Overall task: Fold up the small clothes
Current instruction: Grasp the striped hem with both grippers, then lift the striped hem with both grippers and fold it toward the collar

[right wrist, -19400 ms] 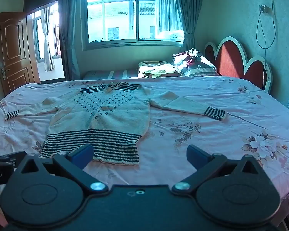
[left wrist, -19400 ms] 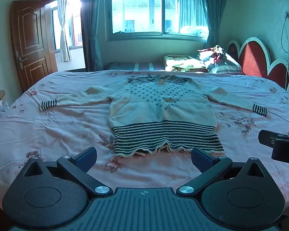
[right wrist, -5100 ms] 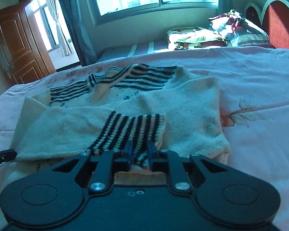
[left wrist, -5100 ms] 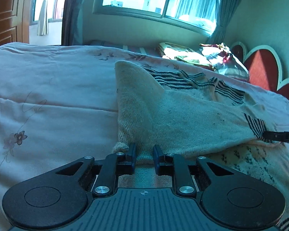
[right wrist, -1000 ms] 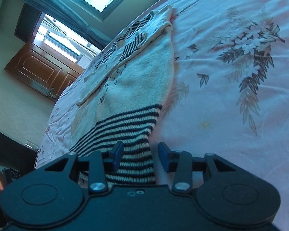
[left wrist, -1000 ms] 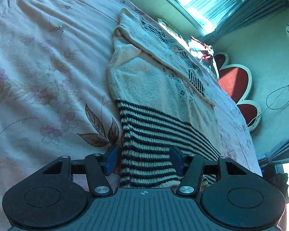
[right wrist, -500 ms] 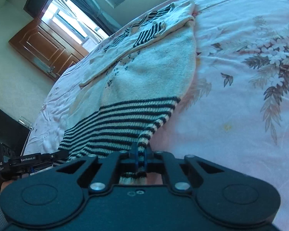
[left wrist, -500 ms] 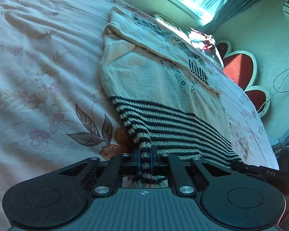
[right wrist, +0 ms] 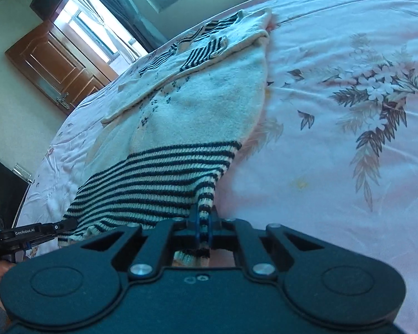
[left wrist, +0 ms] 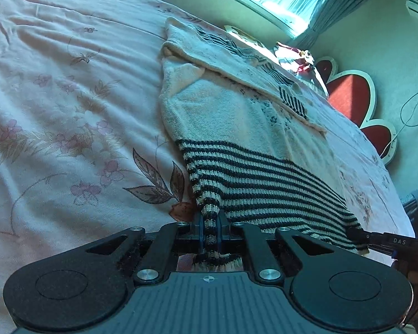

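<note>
A cream knit sweater (left wrist: 237,111) with a black-striped hem lies on the pink floral bedspread (left wrist: 55,111), both sleeves folded across its chest. My left gripper (left wrist: 209,224) is shut on the hem's left corner and lifts it a little. My right gripper (right wrist: 203,224) is shut on the hem's right corner of the sweater (right wrist: 203,103), also raised. The right gripper shows at the right edge of the left wrist view (left wrist: 376,239); the left gripper shows at the left edge of the right wrist view (right wrist: 33,233).
A red scalloped headboard (left wrist: 348,94) and piled bedding (left wrist: 295,58) stand beyond the sweater's collar. A wooden door (right wrist: 55,69) and a window are at the far wall. The bedspread (right wrist: 348,111) spreads wide on both sides of the sweater.
A second ago both grippers were open astride the hem corners. They closed on the corners and now lift them slightly, bunching the striped band.
</note>
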